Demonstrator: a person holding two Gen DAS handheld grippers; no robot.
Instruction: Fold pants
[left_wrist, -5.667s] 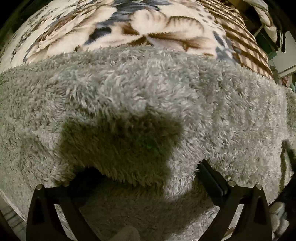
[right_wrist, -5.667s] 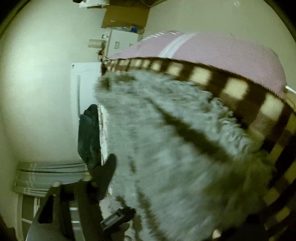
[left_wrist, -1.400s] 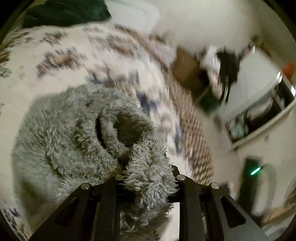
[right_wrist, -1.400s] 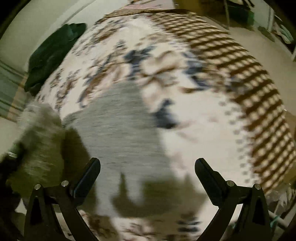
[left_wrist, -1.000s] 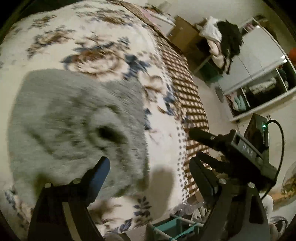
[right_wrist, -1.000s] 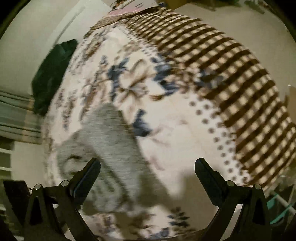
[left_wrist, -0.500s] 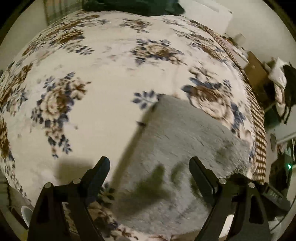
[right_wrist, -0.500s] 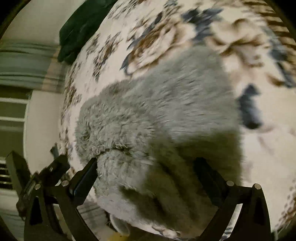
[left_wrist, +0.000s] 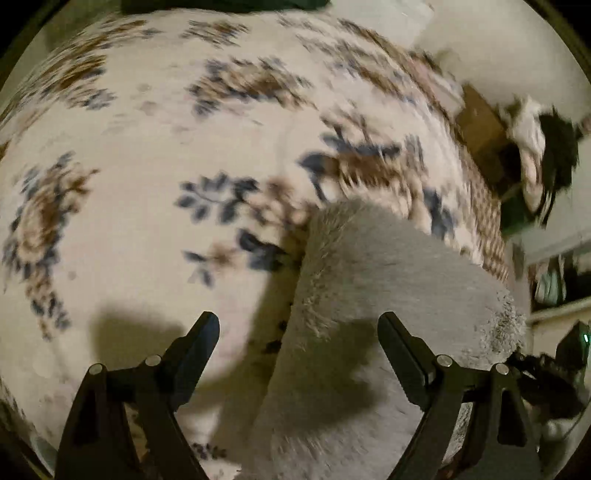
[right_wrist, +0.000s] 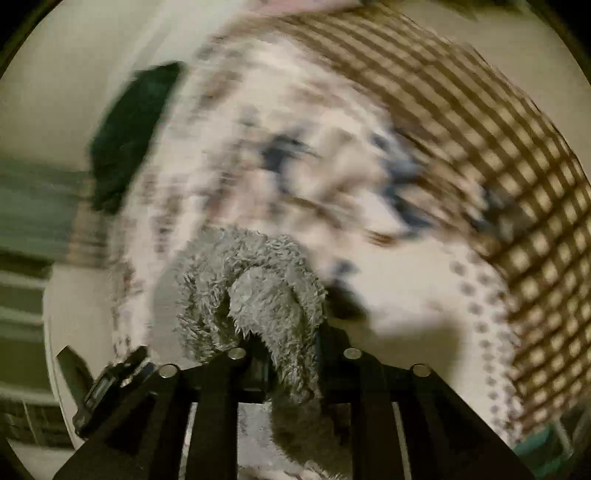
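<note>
My left gripper (left_wrist: 298, 334) hangs wide open over the fuzzy grey pants (left_wrist: 373, 295), which lie on the flowery blanket (left_wrist: 147, 184) at about five o'clock in its view. My right gripper (right_wrist: 291, 360) has just squeezed in and now pinches a bunch of the pants (right_wrist: 258, 295) at six o'clock. I think I can lift that edge and fold it over next.
</note>
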